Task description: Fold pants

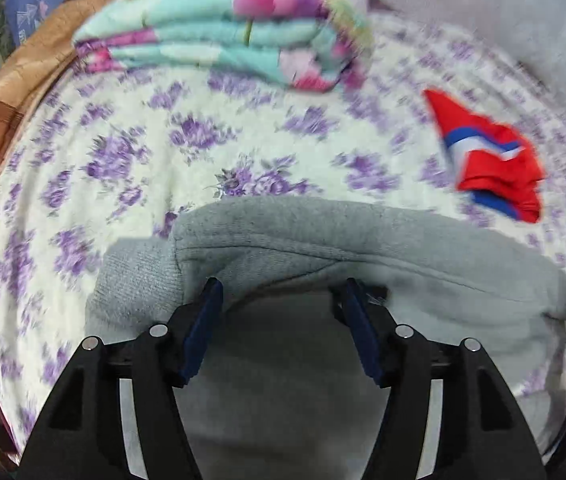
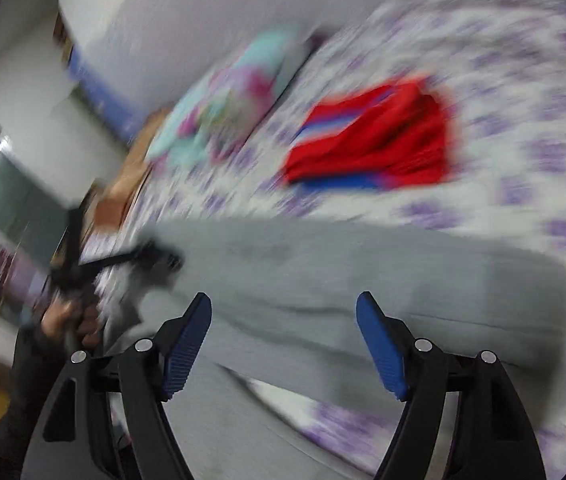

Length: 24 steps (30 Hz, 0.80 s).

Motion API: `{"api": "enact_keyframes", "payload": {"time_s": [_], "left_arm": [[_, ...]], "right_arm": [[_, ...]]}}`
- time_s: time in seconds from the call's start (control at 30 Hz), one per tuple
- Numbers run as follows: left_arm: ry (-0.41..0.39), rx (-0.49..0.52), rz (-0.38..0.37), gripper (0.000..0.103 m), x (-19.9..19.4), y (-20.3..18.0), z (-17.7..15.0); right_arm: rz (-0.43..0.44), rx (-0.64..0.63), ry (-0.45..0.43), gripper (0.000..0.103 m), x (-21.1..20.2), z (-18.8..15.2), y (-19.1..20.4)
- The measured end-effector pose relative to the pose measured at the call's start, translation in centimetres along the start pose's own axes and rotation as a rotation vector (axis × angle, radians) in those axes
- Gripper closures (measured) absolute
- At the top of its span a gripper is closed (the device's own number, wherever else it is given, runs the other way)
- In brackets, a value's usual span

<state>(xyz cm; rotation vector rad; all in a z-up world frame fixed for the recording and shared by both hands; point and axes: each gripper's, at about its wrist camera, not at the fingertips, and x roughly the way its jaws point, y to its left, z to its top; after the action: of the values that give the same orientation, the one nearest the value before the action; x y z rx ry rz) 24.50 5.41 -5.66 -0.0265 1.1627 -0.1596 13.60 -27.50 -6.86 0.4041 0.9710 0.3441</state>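
Through both wrist cameras I get soft, even indoor light with no glare and no clear source. The left view is only mildly smeared: the purple-flowered bedspread (image 1: 131,152) streaks toward the rim, while the grey pants (image 1: 363,248) near the centre read fairly sharp, down to the knit texture. A dim shadow pools between the fingers. The right view is far worse, with heavy motion blur dragging the red cloth (image 2: 375,140) and the folded turquoise blanket (image 2: 223,104) into diagonal smears. Fisheye bending curves everything at the edges, and black corners vignette both frames.
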Motion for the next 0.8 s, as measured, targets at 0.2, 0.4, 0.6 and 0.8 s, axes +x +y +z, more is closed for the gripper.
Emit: {"api": "enact_keyframes", "payload": {"time_s": [0.2,0.4,0.6,0.8], "left_arm": [[-0.037,-0.122,0.077,0.054,4.1,3.3,4.8],[-0.074,-0.058,0.052,0.053,2.4,3.2,3.7],[-0.216,-0.039,0.018,0.033,-8.5,5.3,-4.7],[-0.244,-0.135,0.107,0.019,-12.8,7.2,-17.8]], "right_arm": [[-0.242,-0.050,0.081,0.078,12.7,5.1,0.7],[-0.268,-0.076,0.019,0.074,12.7,6.9,0.9],[-0.176,-0.218,-0.123,0.037,6.2,3.7,6.5],[-0.084,-0.436,-0.099,0.026,7.8,2.5,15.2]]}}
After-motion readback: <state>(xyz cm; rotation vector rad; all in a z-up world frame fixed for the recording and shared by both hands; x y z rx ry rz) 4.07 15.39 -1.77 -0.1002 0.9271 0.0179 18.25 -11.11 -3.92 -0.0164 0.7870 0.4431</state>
